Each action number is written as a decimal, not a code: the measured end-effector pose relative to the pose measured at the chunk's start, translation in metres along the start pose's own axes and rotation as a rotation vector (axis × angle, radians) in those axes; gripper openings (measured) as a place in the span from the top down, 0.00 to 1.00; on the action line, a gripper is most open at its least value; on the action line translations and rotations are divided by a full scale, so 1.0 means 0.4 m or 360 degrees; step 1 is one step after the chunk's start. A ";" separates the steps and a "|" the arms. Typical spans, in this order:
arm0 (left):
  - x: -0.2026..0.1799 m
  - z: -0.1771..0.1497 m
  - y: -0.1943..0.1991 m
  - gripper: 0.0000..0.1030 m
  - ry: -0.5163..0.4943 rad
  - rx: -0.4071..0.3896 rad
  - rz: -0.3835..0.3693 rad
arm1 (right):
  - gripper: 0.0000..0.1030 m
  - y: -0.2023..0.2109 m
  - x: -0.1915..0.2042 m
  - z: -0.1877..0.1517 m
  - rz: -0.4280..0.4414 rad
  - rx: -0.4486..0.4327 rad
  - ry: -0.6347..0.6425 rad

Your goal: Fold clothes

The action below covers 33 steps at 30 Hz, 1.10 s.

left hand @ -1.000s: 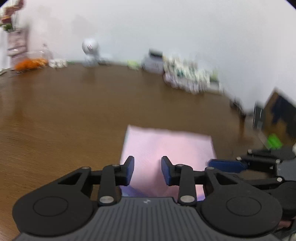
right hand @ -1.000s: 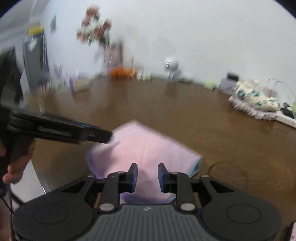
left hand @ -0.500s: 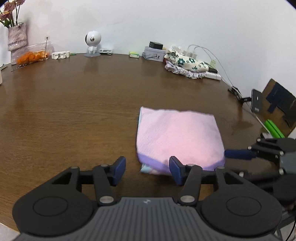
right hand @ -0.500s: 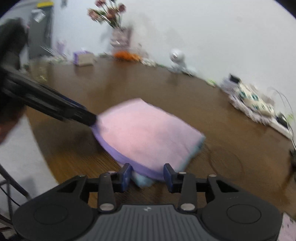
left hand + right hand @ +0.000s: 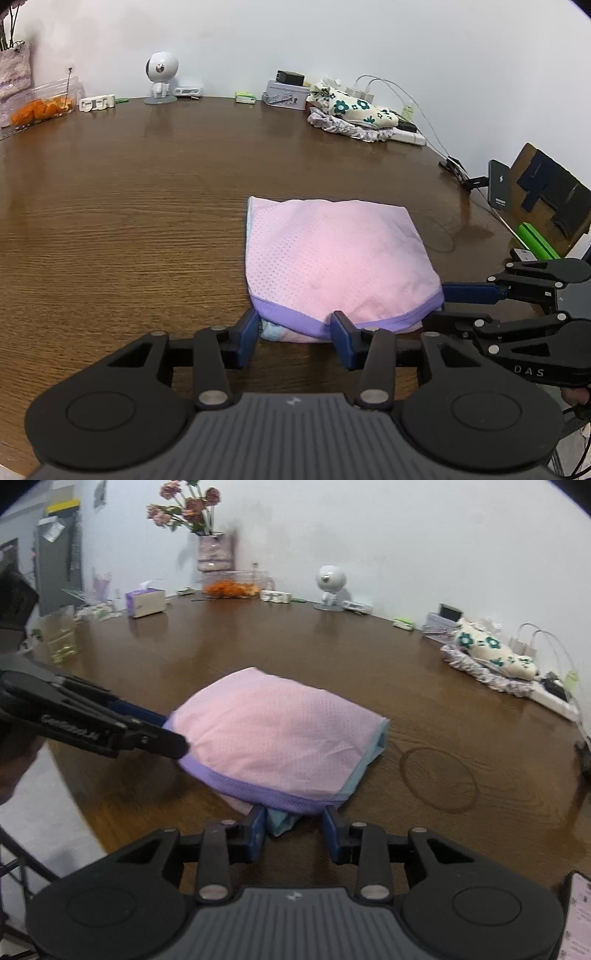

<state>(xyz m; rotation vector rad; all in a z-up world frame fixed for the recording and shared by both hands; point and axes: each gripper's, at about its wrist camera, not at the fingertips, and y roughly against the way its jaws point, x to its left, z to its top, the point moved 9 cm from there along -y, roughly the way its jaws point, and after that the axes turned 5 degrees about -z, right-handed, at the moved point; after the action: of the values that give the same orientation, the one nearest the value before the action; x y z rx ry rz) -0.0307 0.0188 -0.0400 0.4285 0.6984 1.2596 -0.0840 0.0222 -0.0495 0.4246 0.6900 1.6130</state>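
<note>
Straight ahead of your left gripper the pink mesh garment lies on the desk as a compact, puffy rectangle, its purple-trimmed edge nearest you and a bit of light-blue fabric peeking out beneath. The left gripper's fingers stand well apart, straddling the near-left corner of that trim and clamped on nothing. Your right gripper comes at the same bundle from its other side, fingers also spread, with the blue corner between the tips — empty as well.

The garment already lies folded small; whether another fold is due or it is finished, the scene does not settle.

Expect it to handle as light, thin and limp: the perforated knit looks airy, and the stack domes up rather than lying flat, so I judge the layers will slide over one another if you pinch only the top one. The mesh may also snag on a fingertip. The firmest hold is the purple band just in front of each gripper — it looks denser than the mesh. Take all layers together at the corners, not the soft middle.
</note>
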 end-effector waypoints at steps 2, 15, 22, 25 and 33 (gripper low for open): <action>0.006 0.004 -0.001 0.68 0.0033 0.0007 0.0029 | 0.71 -0.001 -0.004 0.006 -0.0002 0.0006 -0.0026; 0.015 0.045 -0.041 0.89 -0.0014 0.0058 0.0027 | 0.92 -0.058 -0.016 0.042 0.0035 0.0048 -0.0158; 0.085 0.150 -0.124 0.90 -0.0004 0.0079 0.0104 | 0.92 -0.154 -0.047 0.121 0.0023 0.0092 -0.0158; 0.124 0.206 -0.171 0.90 0.0018 0.0083 0.0132 | 0.92 -0.212 -0.068 0.168 -0.0002 0.0112 -0.0176; 0.243 0.370 -0.308 0.91 0.0087 0.0081 0.0206 | 0.92 -0.400 -0.131 0.316 -0.0060 0.0122 -0.0246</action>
<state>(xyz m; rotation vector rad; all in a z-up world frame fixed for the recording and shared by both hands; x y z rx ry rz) 0.1726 0.0907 -0.0363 0.4886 0.7601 1.3818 0.1256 0.0034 -0.0525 0.5825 0.6402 1.5040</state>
